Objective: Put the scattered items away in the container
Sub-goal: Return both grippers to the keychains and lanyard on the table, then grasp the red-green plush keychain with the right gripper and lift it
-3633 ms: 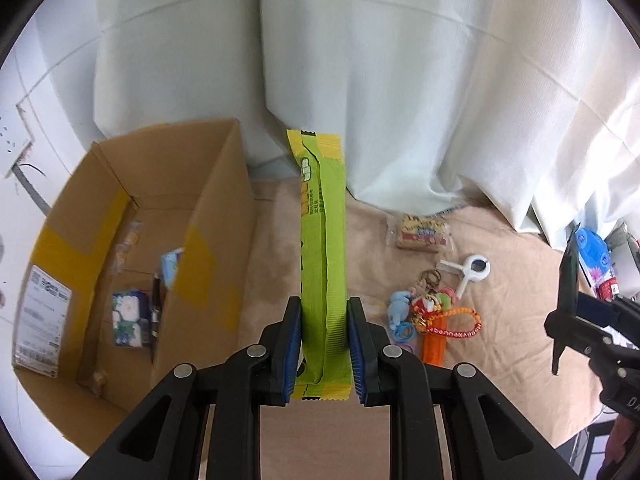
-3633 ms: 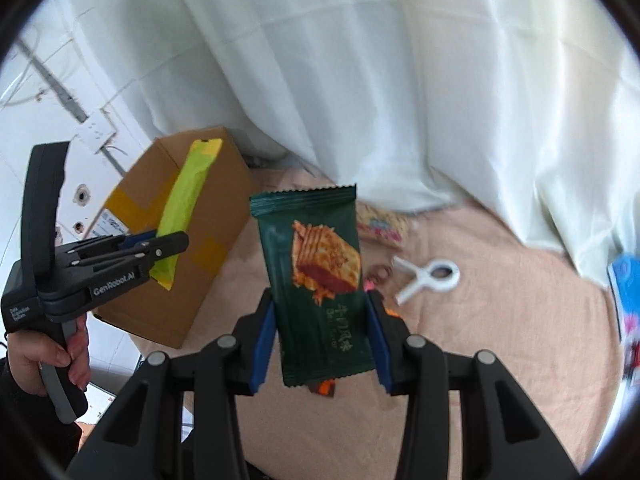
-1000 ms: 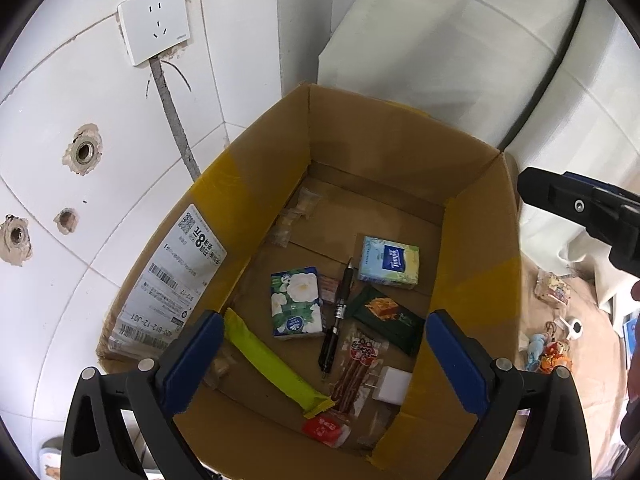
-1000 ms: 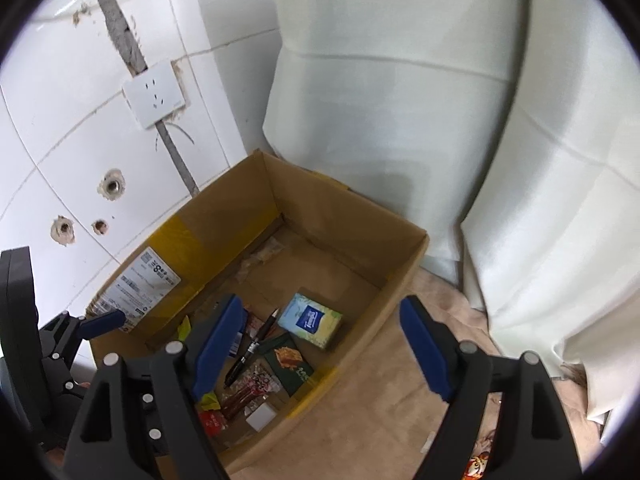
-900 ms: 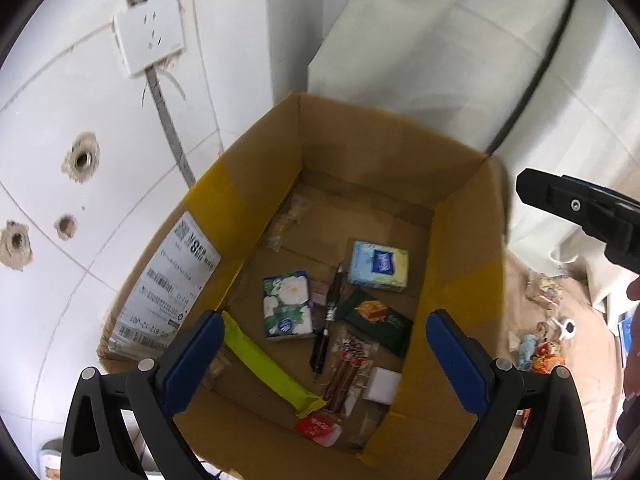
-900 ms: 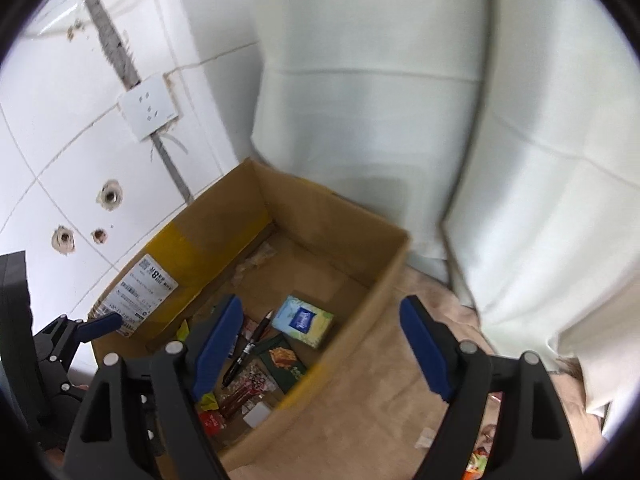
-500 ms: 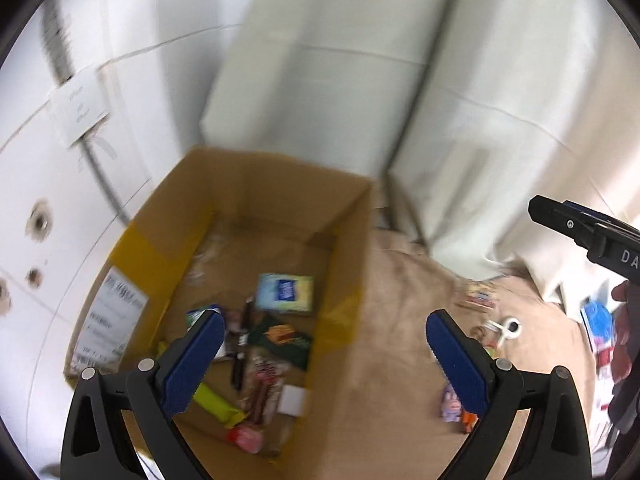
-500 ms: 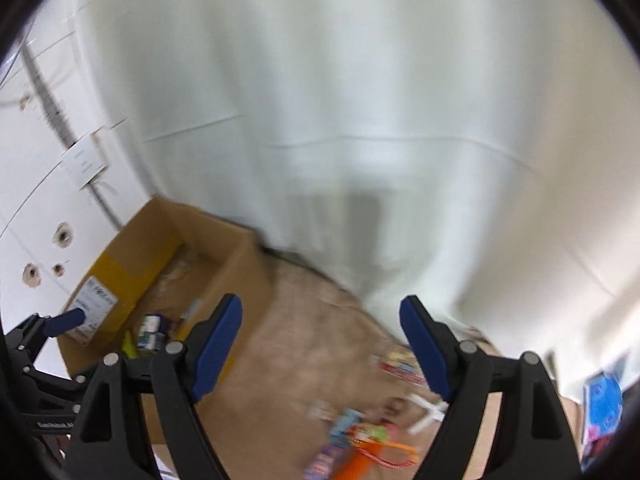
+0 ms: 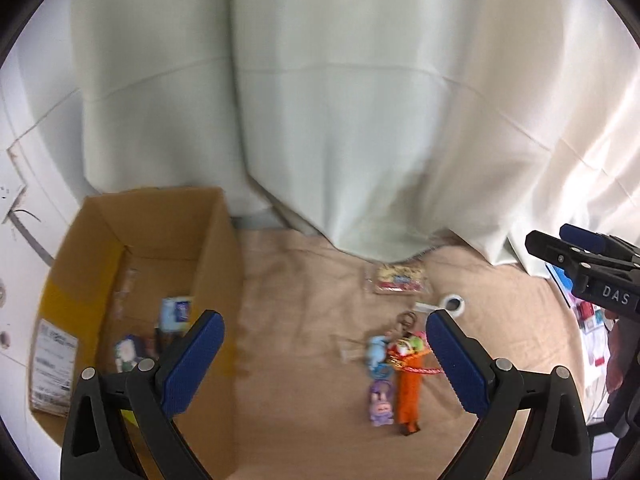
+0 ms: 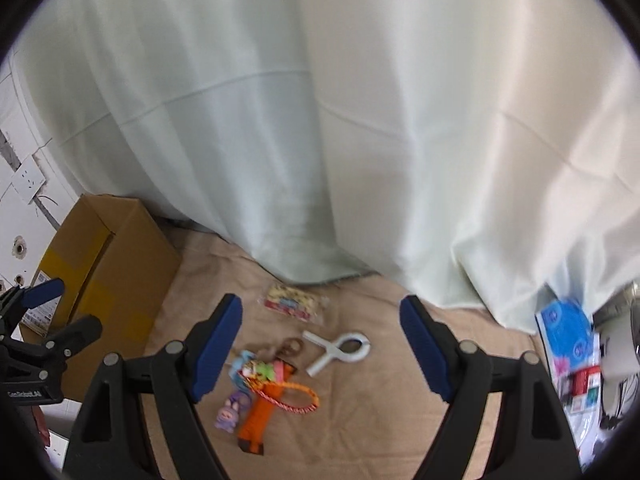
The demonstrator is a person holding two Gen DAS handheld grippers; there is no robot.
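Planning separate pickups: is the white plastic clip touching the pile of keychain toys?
Apart. The right wrist view shows bare beige cloth between the white plastic clip and the pile of keychain toys.

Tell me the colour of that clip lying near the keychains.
White. The clip shows best in the right wrist view, on the beige cloth.

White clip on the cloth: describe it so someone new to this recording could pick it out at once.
Start at the cardboard box by the wall, then cross the tan cloth toward the curtain's hem. The white clip lies flat beside the keychain pile, nearer than the snack packet. It alone is plain white, with a ring-shaped end.
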